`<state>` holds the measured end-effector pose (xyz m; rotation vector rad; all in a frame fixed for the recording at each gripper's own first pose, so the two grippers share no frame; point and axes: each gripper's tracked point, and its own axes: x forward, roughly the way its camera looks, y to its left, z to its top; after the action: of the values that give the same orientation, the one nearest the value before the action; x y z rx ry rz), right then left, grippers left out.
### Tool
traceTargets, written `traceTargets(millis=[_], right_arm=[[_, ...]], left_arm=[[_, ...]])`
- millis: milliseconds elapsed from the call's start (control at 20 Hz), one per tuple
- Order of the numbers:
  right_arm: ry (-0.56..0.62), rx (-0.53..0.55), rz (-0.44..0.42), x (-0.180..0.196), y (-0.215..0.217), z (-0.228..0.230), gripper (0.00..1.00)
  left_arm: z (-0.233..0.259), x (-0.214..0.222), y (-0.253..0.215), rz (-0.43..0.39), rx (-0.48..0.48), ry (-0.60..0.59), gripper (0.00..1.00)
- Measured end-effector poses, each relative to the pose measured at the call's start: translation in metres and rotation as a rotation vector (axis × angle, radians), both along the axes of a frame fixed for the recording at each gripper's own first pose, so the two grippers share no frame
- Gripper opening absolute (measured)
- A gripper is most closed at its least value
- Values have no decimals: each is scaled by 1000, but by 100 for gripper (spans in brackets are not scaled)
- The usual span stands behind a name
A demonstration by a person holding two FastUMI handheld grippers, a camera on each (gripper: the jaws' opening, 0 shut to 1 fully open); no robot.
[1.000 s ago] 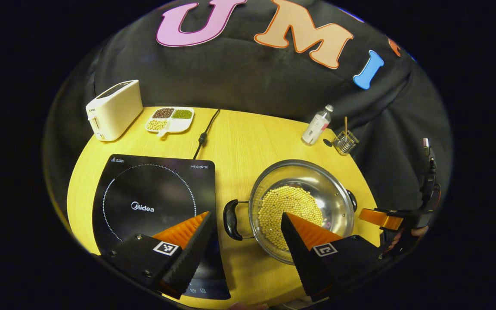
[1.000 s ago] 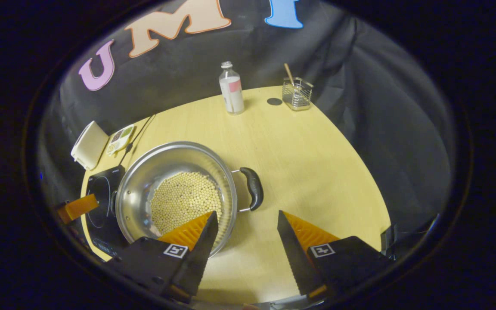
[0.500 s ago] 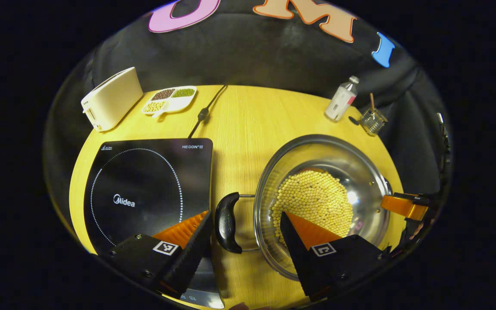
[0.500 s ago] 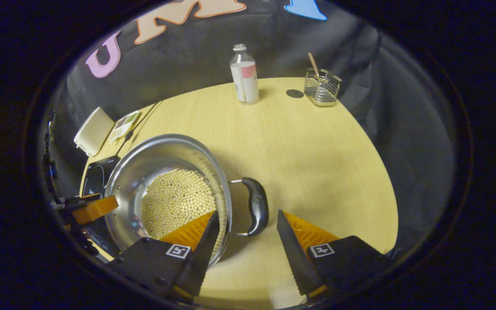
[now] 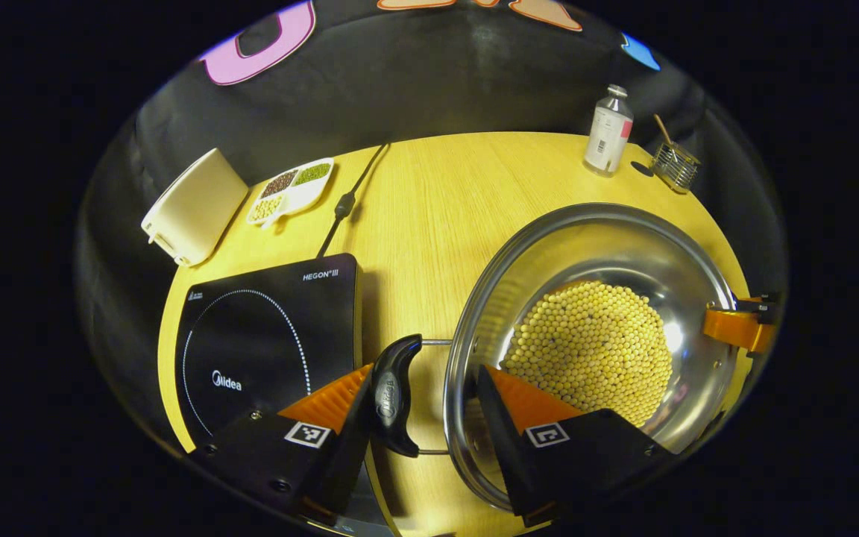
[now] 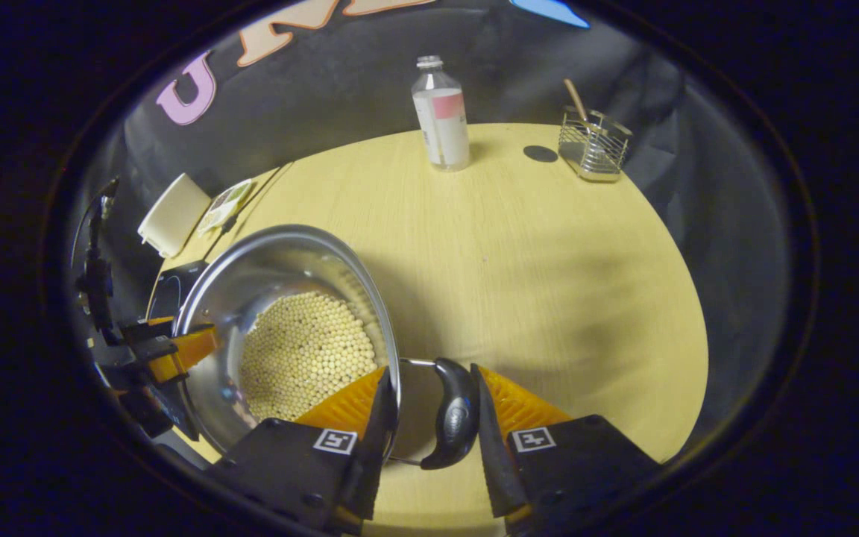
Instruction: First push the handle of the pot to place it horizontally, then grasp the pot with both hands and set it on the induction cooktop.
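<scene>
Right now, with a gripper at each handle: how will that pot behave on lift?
The pot is probably bottom-heavy: yellow beans cover its base. Loose beans would likely slide if it tilts, so lift both sides level. The smooth black handle could pivot between the jaws.

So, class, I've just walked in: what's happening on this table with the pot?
A person holds tongs in each hand, one at each side of a steel pot full of pale beans. The left tongs straddle the pot's black left handle, and the right tongs straddle the right handle; neither pair has clearly closed on its handle. The pot sits on the wooden table, beside the induction cooktop, not on it.
</scene>
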<state>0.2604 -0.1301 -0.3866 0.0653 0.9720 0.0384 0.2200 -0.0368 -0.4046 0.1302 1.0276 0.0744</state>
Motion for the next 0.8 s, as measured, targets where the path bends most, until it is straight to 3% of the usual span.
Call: traceTargets(millis=[50,150,250,400,550,800], right_arm=[[1,-2,6,1,-1,-4,52],[-7,-2,28,0,-1,0,57],[0,-6,48,0,-1,-2,48],[30,-8,62,-9,-3,-1,52],[52,-6,79,-27,-2,1,48],[32,1,133,-38,9,13,52]], left_arm=[[-2,-2,-1,6,-7,6,78],[0,-10,-3,24,0,8,77],[0,-18,-4,37,11,16,77],[2,-38,-8,90,-53,51,73],[5,-60,-13,137,-141,70,64],[19,-87,-7,172,-133,34,65]])
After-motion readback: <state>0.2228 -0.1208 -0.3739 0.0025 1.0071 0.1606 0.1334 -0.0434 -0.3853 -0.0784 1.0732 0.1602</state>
